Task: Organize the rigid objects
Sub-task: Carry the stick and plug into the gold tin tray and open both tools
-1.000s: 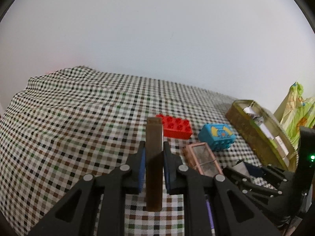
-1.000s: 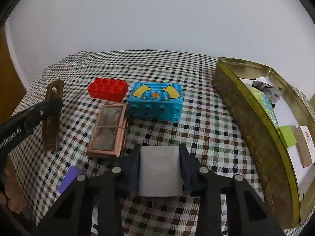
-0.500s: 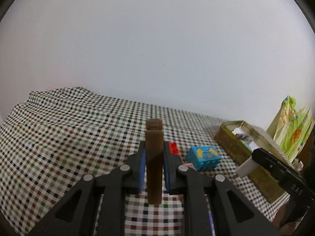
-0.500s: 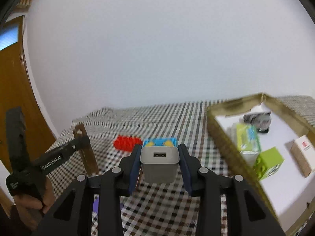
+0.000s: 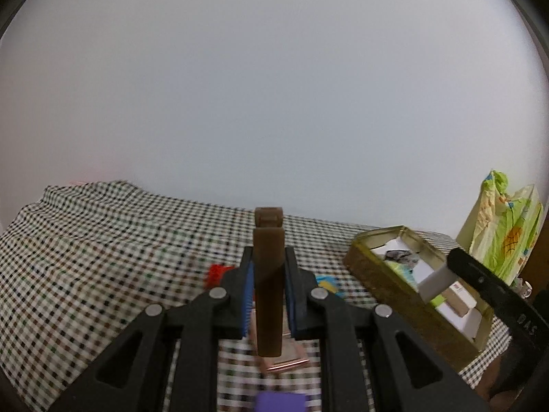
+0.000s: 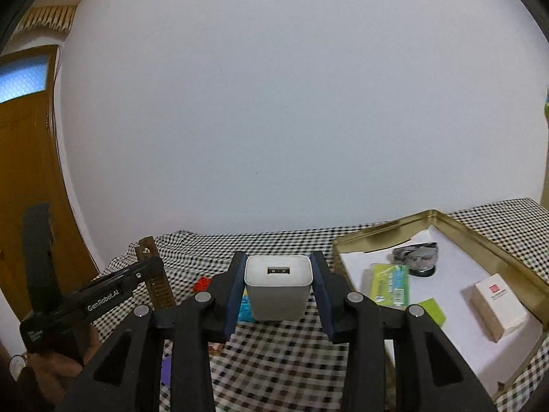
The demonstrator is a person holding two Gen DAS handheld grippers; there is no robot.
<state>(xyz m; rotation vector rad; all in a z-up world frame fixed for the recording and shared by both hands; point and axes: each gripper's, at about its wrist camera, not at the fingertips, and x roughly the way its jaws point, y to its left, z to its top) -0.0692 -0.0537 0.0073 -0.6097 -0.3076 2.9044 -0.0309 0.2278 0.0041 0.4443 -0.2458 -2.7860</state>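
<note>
Checked cloth covers the table, with a plain white wall behind. Closest in, the left gripper is clamped on a brown comb, which stands upright between its pads. The right gripper is squeezed tight on a white charger. Both have just lifted up off the cloth, so each thing now hangs in the air. A little farther, a red brick and a blue brick lie on the cloth. Off to the right sits the gold tin with small boxes inside. I think the charger and comb go in there next.
</note>
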